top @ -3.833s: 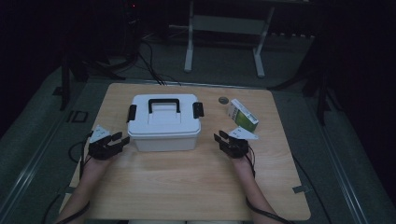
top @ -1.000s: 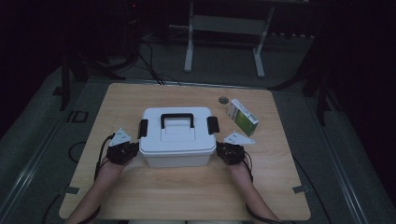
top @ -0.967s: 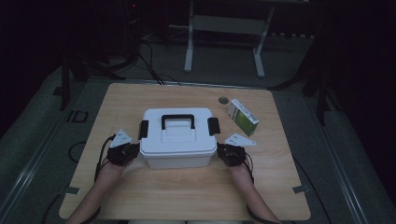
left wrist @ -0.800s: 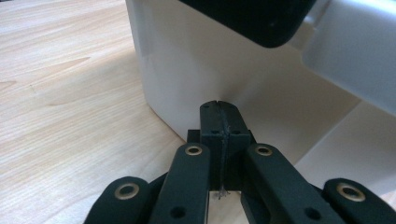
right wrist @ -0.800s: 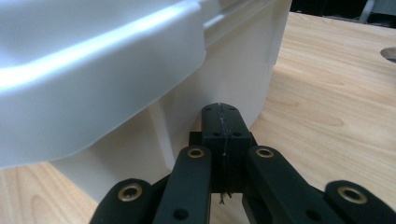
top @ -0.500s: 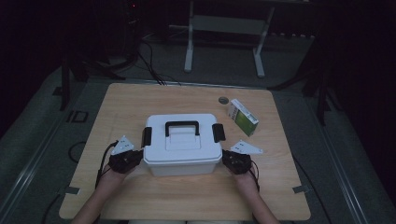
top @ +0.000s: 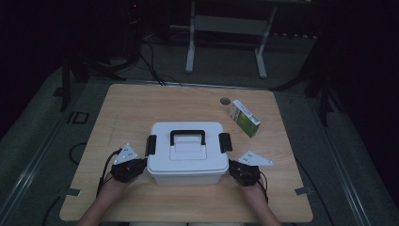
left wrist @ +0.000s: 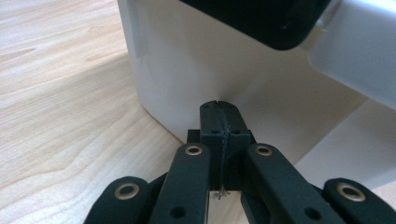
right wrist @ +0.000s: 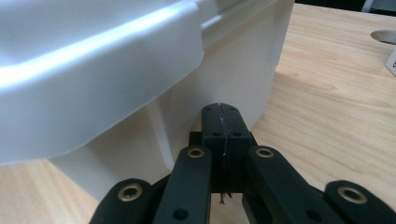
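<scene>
Box (top: 187,153) slid toward 6 o'clock since earlier; we press left gripper (top: 136,167) and right gripper (top: 237,170), jaws closed empty, against its sides. Pull nearly done.

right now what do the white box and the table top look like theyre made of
White box: looks like moulded plastic, smooth with a slight sheen; soft highlights run along its lid rim, and its handle and latches are black. Table top: pale wood or wood-look laminate, matt; grain lines show, but which of the two is unclear.
</scene>
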The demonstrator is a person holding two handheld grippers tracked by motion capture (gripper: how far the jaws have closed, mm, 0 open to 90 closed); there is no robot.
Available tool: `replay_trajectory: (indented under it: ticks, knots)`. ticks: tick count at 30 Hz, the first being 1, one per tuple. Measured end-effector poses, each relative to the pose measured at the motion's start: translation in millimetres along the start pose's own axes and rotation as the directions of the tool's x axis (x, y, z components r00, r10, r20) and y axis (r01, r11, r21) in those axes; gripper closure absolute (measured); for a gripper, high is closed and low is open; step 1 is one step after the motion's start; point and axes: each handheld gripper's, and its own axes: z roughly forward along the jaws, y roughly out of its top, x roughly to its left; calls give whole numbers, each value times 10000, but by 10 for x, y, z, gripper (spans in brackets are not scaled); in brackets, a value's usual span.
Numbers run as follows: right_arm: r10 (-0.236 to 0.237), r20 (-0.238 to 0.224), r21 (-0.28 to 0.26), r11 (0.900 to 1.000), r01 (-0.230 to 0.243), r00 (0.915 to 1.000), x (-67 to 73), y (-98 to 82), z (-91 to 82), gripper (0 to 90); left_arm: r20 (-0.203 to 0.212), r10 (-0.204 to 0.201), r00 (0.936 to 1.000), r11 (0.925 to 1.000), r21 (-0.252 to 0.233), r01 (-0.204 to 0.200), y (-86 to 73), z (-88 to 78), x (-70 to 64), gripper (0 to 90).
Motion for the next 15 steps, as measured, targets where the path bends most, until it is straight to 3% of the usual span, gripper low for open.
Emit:
replay_trajectory:
  ticks: [3,15]
  knots:
    - [44,-25,12,10000,-43,10000,15,-26,-51,900,15,215,9998,9997,98,-215,0,-14,-51,898]
    - [197,-79,-36,9998,-197,9998,68,-125,-222,900,273,350,9990,9993,120,-353,-11,-16,-146,897]
